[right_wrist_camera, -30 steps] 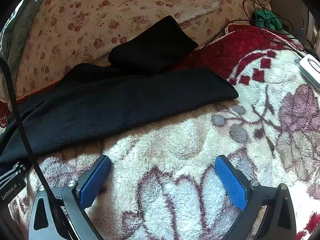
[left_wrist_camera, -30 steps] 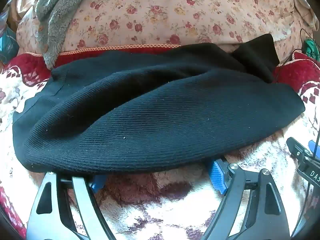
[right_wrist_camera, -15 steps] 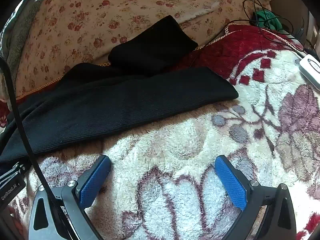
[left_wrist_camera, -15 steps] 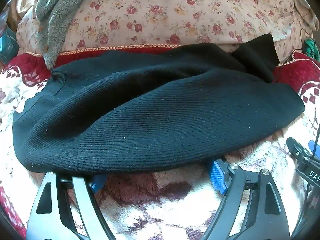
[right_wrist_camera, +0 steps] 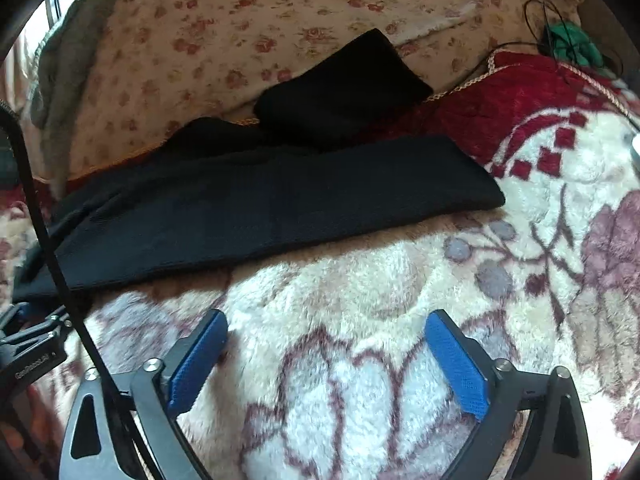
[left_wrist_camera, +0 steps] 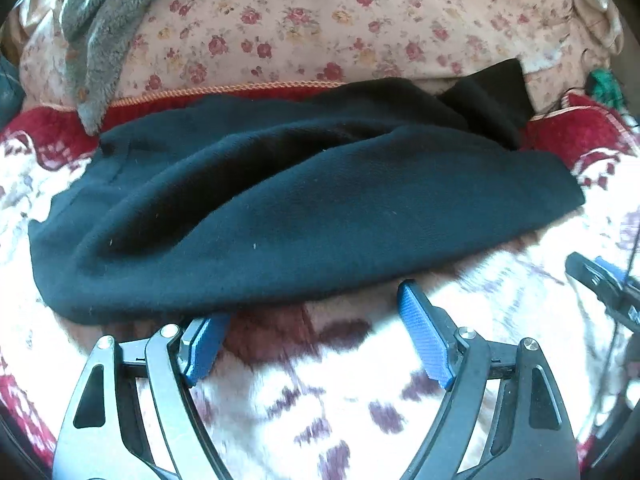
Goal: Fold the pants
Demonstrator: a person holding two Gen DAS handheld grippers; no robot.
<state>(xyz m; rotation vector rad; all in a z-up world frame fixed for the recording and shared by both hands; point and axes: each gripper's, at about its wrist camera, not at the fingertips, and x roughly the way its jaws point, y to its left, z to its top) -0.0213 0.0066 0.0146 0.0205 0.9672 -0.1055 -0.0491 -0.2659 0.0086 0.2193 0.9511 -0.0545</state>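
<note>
A: What has changed in the last second?

B: The left gripper (left_wrist_camera: 316, 312) has drawn back from the pants (left_wrist_camera: 304, 216). Before, the hem covered both pad tips; now the right pad (left_wrist_camera: 420, 328) is clear of the cloth, and only the tip of the left pad sits at or under the near edge. The right gripper (right_wrist_camera: 324, 344) has narrowed a little.

A: So what do the jaws hold?

B: Nothing. The left jaws stand wide with only blanket between them. The right jaws are wide but closing, also over bare blanket (right_wrist_camera: 360, 300), well short of the cloth.

A: Count things for me.

B: Two grippers, each with two blue pads. One pair of black pants, lying lengthwise across the fleece blanket, one leg stacked on the other. The upper leg end (right_wrist_camera: 344, 84) bends up onto the floral bedding (right_wrist_camera: 240, 12). One grey fleece item (left_wrist_camera: 104, 36) hangs at far left.

A: Edges and room?

B: The near edge of the pants runs in a long curve just ahead of the left pads. The lower leg's cuff corner (right_wrist_camera: 492, 196) lies flat, with open blanket in front and to the right of it. Behind, the pants nearly meet the blanket's corded border.

A: What does each view give alone?

B: The left view shows the wider waist end (left_wrist_camera: 72, 220) and the grey item clearly. The right view shows the cuff, tangled wires and something green (right_wrist_camera: 572, 44), and a black cable (right_wrist_camera: 48, 240) crossing its left side.
</note>
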